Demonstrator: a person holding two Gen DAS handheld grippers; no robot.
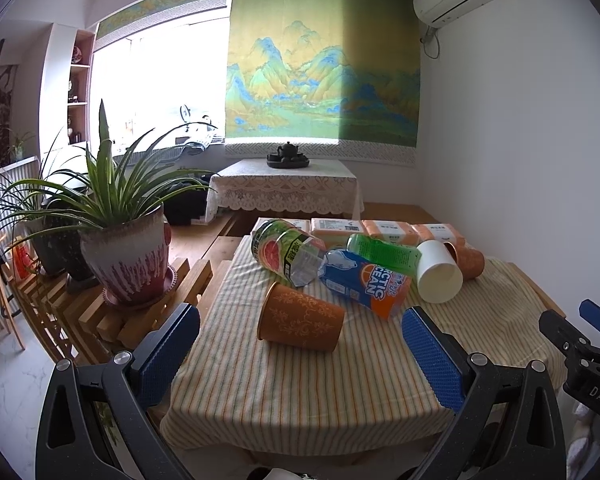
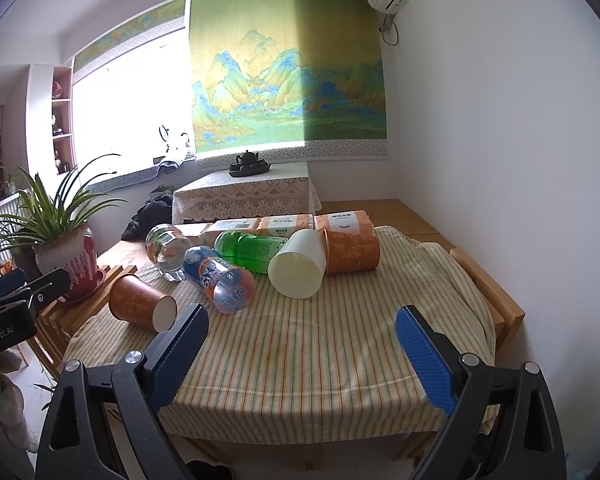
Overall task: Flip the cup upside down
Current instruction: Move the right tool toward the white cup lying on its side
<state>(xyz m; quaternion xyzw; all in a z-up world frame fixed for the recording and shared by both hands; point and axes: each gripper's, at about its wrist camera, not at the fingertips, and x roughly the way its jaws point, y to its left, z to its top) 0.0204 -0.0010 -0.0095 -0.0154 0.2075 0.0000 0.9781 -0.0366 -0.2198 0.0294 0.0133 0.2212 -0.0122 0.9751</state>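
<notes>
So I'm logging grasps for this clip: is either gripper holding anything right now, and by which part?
Nothing is held. The left gripper and the right gripper are both open above the striped cloth, short of the cups.

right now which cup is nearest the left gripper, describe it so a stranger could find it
Start at the striped tablecloth. Near its left edge, beside the potted plant, an orange patterned cup lies on its side, apart from the pile of bottles. Unlike the other orange cup by the white cup at the far right, it lies alone.
</notes>
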